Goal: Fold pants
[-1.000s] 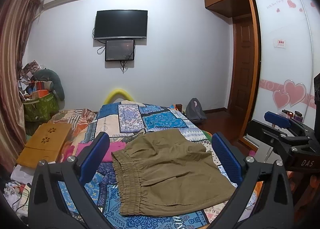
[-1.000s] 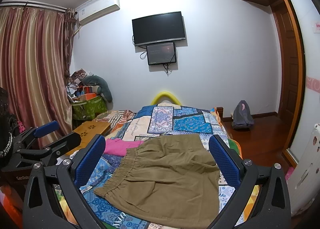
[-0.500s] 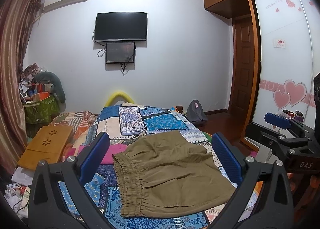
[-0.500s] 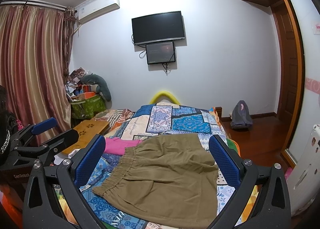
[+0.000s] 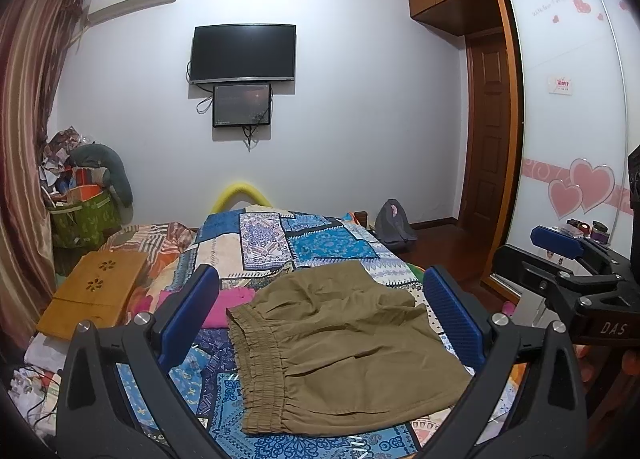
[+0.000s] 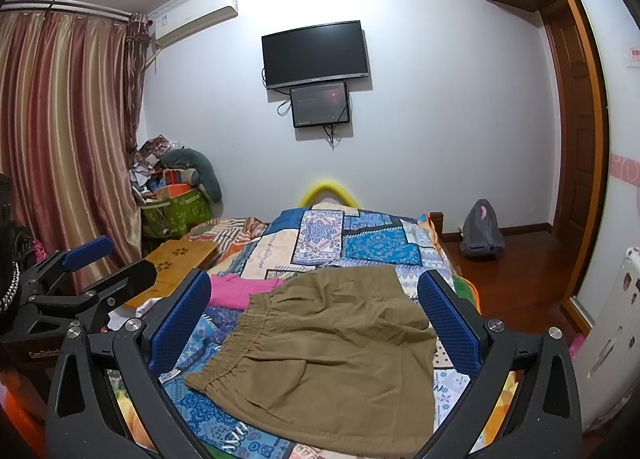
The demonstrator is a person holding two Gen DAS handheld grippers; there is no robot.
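Olive pants [image 5: 344, 343] lie flat on bed [image 5: 328, 247], ahead of both wide-open, empty tools: left tool [image 5: 324, 319], right tool [image 6: 316, 323]. Fabric prob. soft, light, floppy; pinch elastic waistband [image 5: 256, 363] w/ each.

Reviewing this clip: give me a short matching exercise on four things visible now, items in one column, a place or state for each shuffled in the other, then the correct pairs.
Items:
1. khaki pants
2. pink garment
3. wooden lap desk
4. left gripper

Places or states:
A. open, holding nothing
B. at the far left edge of the bed
C. spread on the patchwork cover, elastic waistband toward the left
D. beside the waistband, partly hidden behind a blue finger

Pairs: 1-C, 2-D, 3-B, 4-A
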